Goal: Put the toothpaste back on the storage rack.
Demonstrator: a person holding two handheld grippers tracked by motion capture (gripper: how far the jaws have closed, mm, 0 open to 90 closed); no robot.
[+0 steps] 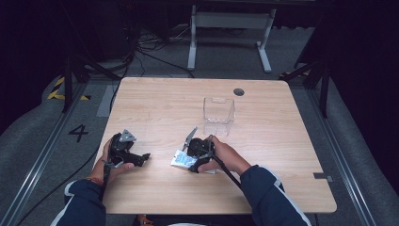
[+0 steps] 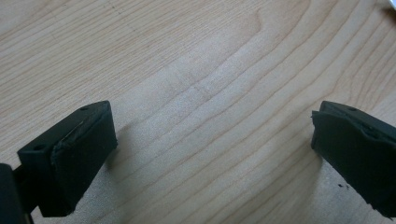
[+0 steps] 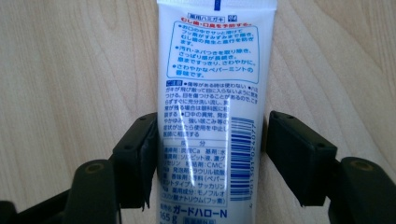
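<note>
– near the front middle of the table (image 1: 164,99), lying flat: white toothpaste tube (image 3: 210,93), printed side up, well short of the clear box (image 1: 219,115)
– being gripped yet?
– not quite; right gripper (image 1: 190,157) straddling it, one jaw touching the tube's edge, the other standing just off it, so bracketing rather than clamping
– and the left gripper (image 1: 141,159)?
– resting off to the left, jaws spread wide over bare wood, holding nothing
– so, how far along?
– barely starting, judging by this: reaching done; squeezing, lifting and probably carrying to the box all remaining
</note>
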